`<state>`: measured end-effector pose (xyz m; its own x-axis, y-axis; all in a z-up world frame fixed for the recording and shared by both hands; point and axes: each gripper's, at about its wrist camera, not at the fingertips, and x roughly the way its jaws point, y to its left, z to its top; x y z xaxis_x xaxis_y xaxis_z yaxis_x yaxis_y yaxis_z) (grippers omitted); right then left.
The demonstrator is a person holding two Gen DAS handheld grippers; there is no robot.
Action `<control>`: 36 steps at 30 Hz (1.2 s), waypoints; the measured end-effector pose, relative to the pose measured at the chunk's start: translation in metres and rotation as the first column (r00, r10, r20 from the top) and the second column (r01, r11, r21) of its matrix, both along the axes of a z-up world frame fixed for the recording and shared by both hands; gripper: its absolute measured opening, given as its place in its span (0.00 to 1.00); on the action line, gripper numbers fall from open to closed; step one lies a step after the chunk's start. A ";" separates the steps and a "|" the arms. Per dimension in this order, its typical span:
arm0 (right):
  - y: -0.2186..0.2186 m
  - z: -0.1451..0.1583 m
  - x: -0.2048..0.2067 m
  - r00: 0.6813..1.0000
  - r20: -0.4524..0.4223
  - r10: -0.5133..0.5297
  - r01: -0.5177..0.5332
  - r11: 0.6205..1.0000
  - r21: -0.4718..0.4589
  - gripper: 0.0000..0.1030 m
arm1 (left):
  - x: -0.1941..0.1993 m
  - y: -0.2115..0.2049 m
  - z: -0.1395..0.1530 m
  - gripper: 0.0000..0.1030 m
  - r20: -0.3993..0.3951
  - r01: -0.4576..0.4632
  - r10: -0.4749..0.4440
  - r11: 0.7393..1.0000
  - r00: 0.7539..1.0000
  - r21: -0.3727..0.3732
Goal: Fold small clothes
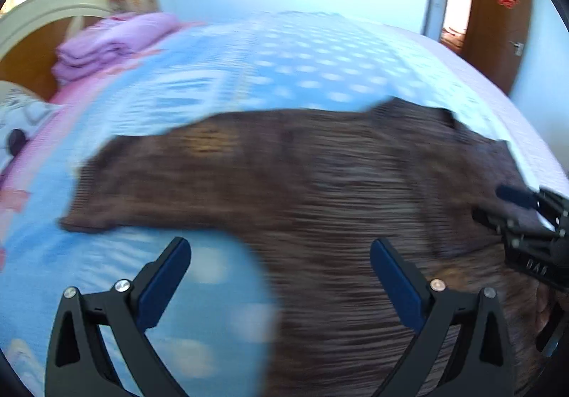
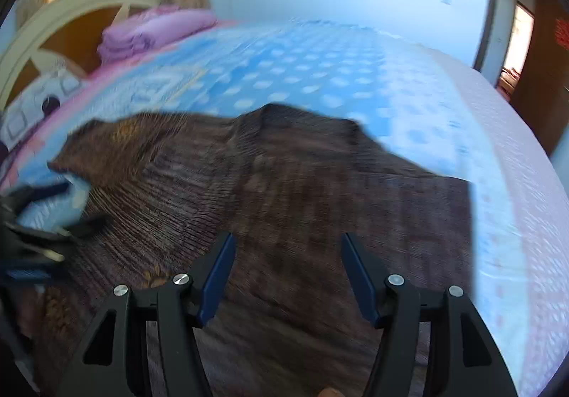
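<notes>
A brown ribbed knit garment [image 1: 320, 176] lies spread on the blue dotted bed cover [image 1: 284, 55], one sleeve reaching left. It also fills the middle of the right wrist view [image 2: 284, 176]. My left gripper [image 1: 281, 247] is open and empty, above the garment's near left edge. My right gripper [image 2: 288, 244] is open and empty over the garment's body. The right gripper shows at the left wrist view's right edge [image 1: 498, 205], and the left gripper at the right wrist view's left edge [image 2: 74, 205]. Both views are motion-blurred.
Folded pink-purple blankets [image 1: 110, 41] lie at the head of the bed by the cream headboard [image 1: 53, 6]. A patterned pillow [image 2: 35, 102] lies beside them. A brown door [image 1: 505, 23] stands open at the far right. The bed's pale edge [image 2: 515, 183] runs along the right.
</notes>
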<state>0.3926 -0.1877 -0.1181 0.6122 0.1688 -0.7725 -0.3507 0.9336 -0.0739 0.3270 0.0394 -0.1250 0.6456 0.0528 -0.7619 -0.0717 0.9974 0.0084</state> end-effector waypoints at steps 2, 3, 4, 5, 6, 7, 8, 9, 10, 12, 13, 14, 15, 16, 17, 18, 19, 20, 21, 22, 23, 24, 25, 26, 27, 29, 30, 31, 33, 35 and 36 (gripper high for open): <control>0.007 -0.020 0.001 0.998 -0.061 0.013 -0.014 1.000 -0.012 0.61 | -0.001 0.032 -0.004 1.00 -0.007 -0.056 0.057 0.998 0.998 0.039; 0.007 -0.023 -0.004 0.999 -0.036 0.006 -0.007 1.000 -0.012 0.61 | -0.001 0.045 -0.006 1.00 -0.009 -0.080 0.081 0.996 0.997 0.048; 0.008 -0.023 -0.013 1.000 -0.009 0.007 -0.007 1.000 -0.011 0.61 | -0.001 0.058 -0.009 1.00 -0.012 -0.104 0.105 0.993 0.994 0.056; 0.007 -0.024 -0.017 1.000 -0.009 0.006 -0.006 1.000 -0.002 0.61 | -0.001 0.078 -0.014 1.00 -0.020 -0.144 0.146 0.987 0.989 0.068; 0.004 -0.024 -0.021 1.000 -0.010 0.007 -0.007 1.000 0.015 0.61 | -0.001 0.089 -0.018 1.00 -0.026 -0.169 0.171 0.983 0.985 0.075; 0.002 -0.024 -0.023 1.000 -0.011 0.010 -0.010 1.000 0.025 0.61 | -0.002 0.105 -0.023 0.99 -0.034 -0.202 0.206 0.976 0.978 0.077; 0.000 -0.025 -0.025 1.000 -0.011 0.016 -0.015 0.999 0.036 0.61 | -0.003 0.113 -0.026 0.98 -0.038 -0.223 0.226 0.972 0.973 0.076; -0.002 -0.026 -0.025 1.000 -0.012 0.018 -0.018 0.999 0.050 0.61 | -0.005 0.128 -0.030 0.96 -0.042 -0.258 0.261 0.964 0.964 0.068; -0.004 -0.026 -0.026 1.000 -0.012 0.018 -0.017 0.998 0.056 0.62 | -0.007 0.140 -0.032 0.96 -0.045 -0.289 0.292 0.956 0.955 0.054; -0.003 -0.026 -0.026 1.000 -0.005 0.019 -0.018 0.999 0.044 0.63 | -0.013 0.167 -0.036 0.95 -0.060 -0.367 0.366 0.930 0.929 -0.008; -0.001 -0.026 -0.026 1.000 0.000 0.019 -0.019 0.999 0.034 0.64 | -0.016 0.176 -0.037 0.95 -0.060 -0.391 0.389 0.920 0.919 -0.038; 0.000 -0.026 -0.028 1.000 0.006 0.019 -0.019 0.999 0.025 0.64 | -0.019 0.186 -0.038 0.93 -0.059 -0.417 0.413 0.906 0.909 -0.068; 0.000 -0.026 -0.028 1.000 0.009 0.018 -0.018 1.000 0.023 0.64 | -0.020 0.194 -0.039 0.91 -0.059 -0.442 0.438 0.893 0.897 -0.088; 0.000 -0.026 -0.026 1.000 0.010 0.018 -0.018 1.000 0.024 0.64 | -0.019 0.197 -0.040 0.90 -0.062 -0.453 0.449 0.886 0.891 -0.100; 0.001 -0.027 -0.026 1.000 0.010 0.018 -0.018 0.999 0.028 0.65 | -0.019 0.201 -0.041 0.87 -0.065 -0.459 0.454 0.881 0.888 -0.118; 0.001 -0.027 -0.026 1.000 0.010 0.017 -0.017 0.999 0.029 0.65 | -0.018 0.202 -0.042 0.84 -0.068 -0.462 0.457 0.876 0.887 -0.140; 0.000 -0.027 -0.026 1.000 0.011 0.016 -0.016 0.999 0.028 0.65 | -0.017 0.202 -0.042 0.83 -0.070 -0.461 0.455 0.874 0.888 -0.154; 0.000 -0.026 -0.027 1.000 0.014 0.015 -0.015 1.000 0.023 0.65 | -0.016 0.201 -0.042 0.82 -0.068 -0.459 0.454 0.872 0.888 -0.172; 0.001 -0.026 -0.027 1.000 0.017 0.014 -0.014 1.000 0.018 0.66 | -0.014 0.200 -0.041 0.80 -0.064 -0.457 0.454 0.868 0.889 -0.194; 0.001 -0.026 -0.027 1.000 0.020 0.013 -0.013 1.000 0.013 0.66 | -0.013 0.198 -0.040 0.79 -0.060 -0.457 0.455 0.863 0.888 -0.216; 0.001 -0.026 -0.028 1.000 0.023 0.011 -0.011 1.000 0.009 0.66 | -0.010 0.200 -0.040 0.77 -0.058 -0.456 0.456 0.857 0.888 -0.240; 0.000 -0.026 -0.028 1.000 0.025 0.010 -0.010 1.000 0.006 0.67 | -0.008 0.201 -0.041 0.74 -0.056 -0.456 0.459 0.849 0.887 -0.267; -0.001 -0.025 -0.030 1.000 0.027 0.009 -0.009 1.000 0.004 0.68 | -0.008 0.203 -0.041 0.74 -0.055 -0.456 0.461 0.844 0.886 -0.282; -0.001 -0.025 -0.030 1.000 0.029 0.007 -0.008 1.000 0.002 0.68 | -0.007 0.203 -0.041 0.72 -0.056 -0.459 0.465 0.837 0.884 -0.296; -0.001 -0.025 -0.031 1.000 0.030 0.006 -0.006 1.000 0.001 0.68 | -0.004 0.204 -0.042 0.70 -0.058 -0.464 0.470 0.832 0.881 -0.304; -0.001 -0.025 -0.031 0.999 0.033 0.005 -0.005 1.000 -0.002 0.69 | 0.000 0.205 -0.042 0.69 -0.052 -0.469 0.479 0.824 0.876 -0.317; -0.001 -0.025 -0.031 0.999 0.034 0.003 -0.003 1.000 -0.003 0.69 | 0.004 0.207 -0.043 0.69 -0.053 -0.474 0.485 0.818 0.873 -0.324; -0.001 -0.025 -0.031 0.999 0.035 0.003 -0.003 1.000 -0.004 0.69 | 0.006 0.208 -0.043 0.69 -0.055 -0.480 0.491 0.813 0.869 -0.328; -0.001 -0.025 -0.032 0.999 0.037 0.001 -0.001 1.000 -0.005 0.70 | 0.012 0.211 -0.042 0.61 -0.050 -0.481 0.495 0.809 0.868 -0.338; -0.001 -0.025 -0.032 0.999 0.038 -0.001 0.001 1.000 -0.006 0.70 | 0.019 0.213 -0.042 0.47 -0.055 -0.478 0.490 0.812 0.870 -0.335; -0.002 -0.025 -0.032 0.999 0.039 -0.002 0.002 1.000 -0.007 0.71 | 0.022 0.214 -0.043 0.30 -0.061 -0.477 0.486 0.813 0.872 -0.334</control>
<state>0.3607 -0.1894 -0.1427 0.6419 0.1621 -0.7494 -0.3457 0.9336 -0.0942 0.3488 0.2535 -0.1681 0.6236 0.1128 -0.7736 -0.5393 0.7785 -0.3212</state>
